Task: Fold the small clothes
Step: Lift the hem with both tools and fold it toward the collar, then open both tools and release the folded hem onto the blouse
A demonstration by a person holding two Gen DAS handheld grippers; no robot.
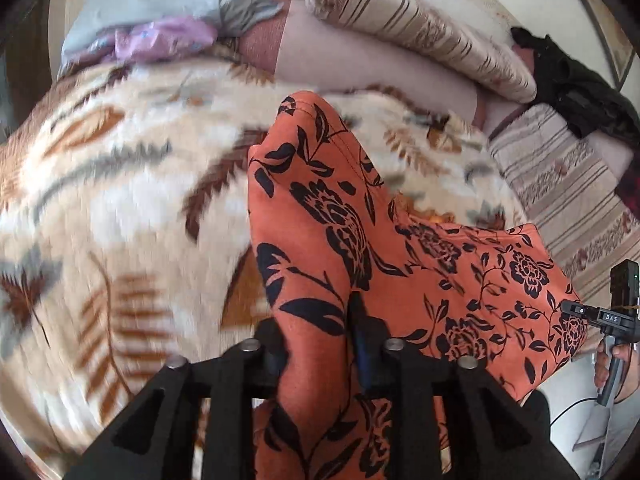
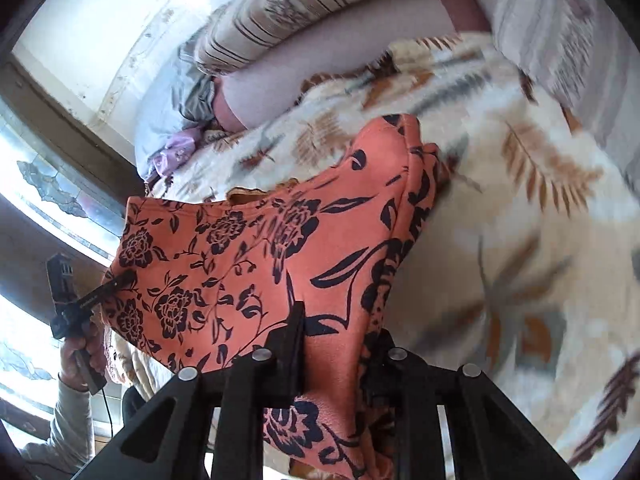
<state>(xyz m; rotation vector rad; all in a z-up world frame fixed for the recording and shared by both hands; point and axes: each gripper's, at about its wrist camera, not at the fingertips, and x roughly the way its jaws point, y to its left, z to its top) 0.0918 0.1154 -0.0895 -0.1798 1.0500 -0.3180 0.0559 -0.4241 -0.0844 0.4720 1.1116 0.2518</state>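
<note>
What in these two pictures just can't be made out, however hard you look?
- Left wrist view: lower part of the orange cloth with black flowers, hidden behind the left gripper.
- Right wrist view: right gripper pad contact, buried in cloth folds.
- Both views: leaf-patterned fleece blanket, motion-blurred.
- Left wrist view: black bundle, too dark to identify.
</note>
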